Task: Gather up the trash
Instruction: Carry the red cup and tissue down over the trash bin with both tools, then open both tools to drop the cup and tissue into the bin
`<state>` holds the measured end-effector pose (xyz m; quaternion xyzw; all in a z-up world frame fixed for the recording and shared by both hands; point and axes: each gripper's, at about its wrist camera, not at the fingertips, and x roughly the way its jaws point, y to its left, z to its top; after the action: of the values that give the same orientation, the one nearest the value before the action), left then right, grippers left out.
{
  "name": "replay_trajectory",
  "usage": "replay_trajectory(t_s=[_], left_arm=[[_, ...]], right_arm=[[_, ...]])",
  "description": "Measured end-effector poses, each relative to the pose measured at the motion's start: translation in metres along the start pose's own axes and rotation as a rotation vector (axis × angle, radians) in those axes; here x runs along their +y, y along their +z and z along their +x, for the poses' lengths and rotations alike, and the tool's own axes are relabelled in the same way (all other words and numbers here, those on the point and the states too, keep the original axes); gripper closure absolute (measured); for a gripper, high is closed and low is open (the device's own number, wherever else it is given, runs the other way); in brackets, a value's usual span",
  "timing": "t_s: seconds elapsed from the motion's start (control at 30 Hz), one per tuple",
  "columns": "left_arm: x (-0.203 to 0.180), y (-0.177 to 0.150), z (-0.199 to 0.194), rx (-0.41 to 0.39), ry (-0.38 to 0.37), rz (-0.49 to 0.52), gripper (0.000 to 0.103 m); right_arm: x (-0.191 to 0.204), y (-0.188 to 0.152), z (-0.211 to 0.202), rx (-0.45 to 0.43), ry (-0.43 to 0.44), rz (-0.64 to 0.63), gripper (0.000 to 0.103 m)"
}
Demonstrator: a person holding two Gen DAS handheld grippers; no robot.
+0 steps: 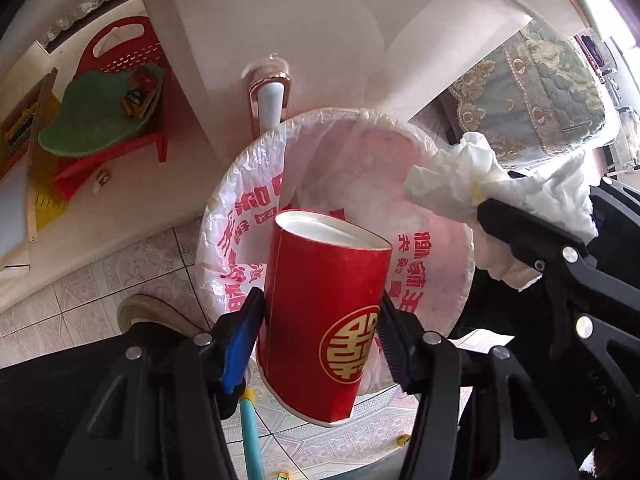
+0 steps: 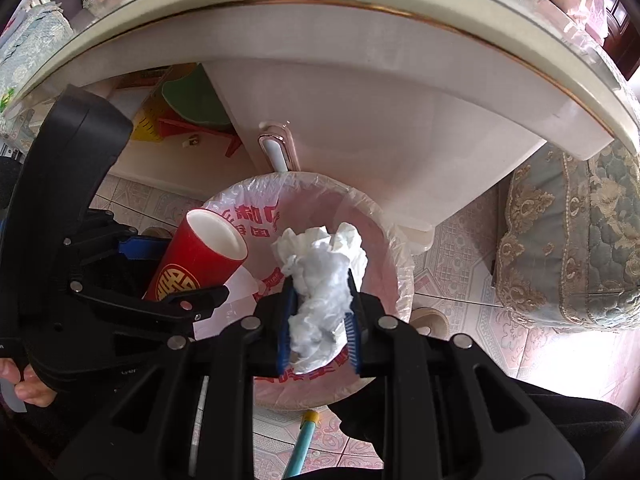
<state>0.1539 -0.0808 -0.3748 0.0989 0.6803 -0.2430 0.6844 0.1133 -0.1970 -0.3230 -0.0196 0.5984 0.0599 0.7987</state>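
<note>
Cup (image 1: 328, 320) in L tongs (image 1: 320, 332), tissue (image 2: 320, 292) in R tongs (image 2: 318, 320); both over bin rim (image 2: 404, 264).

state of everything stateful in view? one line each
left gripper: shut on red paper cup
red paper cup: empty, squeezed oval, held over the bin
right gripper: shut on crumpled tissue
crumpled tissue: wadded, held over the bin
trash bin: lined with bag, open
</note>
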Motion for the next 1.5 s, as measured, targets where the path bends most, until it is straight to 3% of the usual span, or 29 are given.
replay_trajectory(t_s=[0.5, 0.87, 0.93, 1.03, 1.13, 1.5], left_arm=[[0.010, 0.013, 0.047, 0.095, -0.045, -0.065, 0.048], [0.009, 0.015, 0.064, 0.120, -0.021, -0.061, 0.047], [0.009, 0.016, 0.064, 0.118, -0.006, -0.058, 0.046], [0.015, 0.019, 0.068, 0.160, -0.020, -0.103, 0.033], [0.022, 0.019, 0.066, 0.155, -0.025, -0.136, 0.032], [0.022, 0.022, 0.062, 0.142, 0.011, -0.134, 0.030]], right_arm=[[-0.011, 0.002, 0.047, 0.121, 0.040, 0.059, 0.081], [-0.009, 0.002, 0.054, 0.130, 0.034, 0.047, 0.081], [-0.010, 0.002, 0.053, 0.126, 0.016, 0.047, 0.074], [-0.015, 0.003, 0.051, 0.113, 0.006, 0.068, 0.064], [-0.017, 0.003, 0.051, 0.116, 0.025, 0.082, 0.052], [-0.015, 0.003, 0.052, 0.120, 0.019, 0.082, 0.049]])
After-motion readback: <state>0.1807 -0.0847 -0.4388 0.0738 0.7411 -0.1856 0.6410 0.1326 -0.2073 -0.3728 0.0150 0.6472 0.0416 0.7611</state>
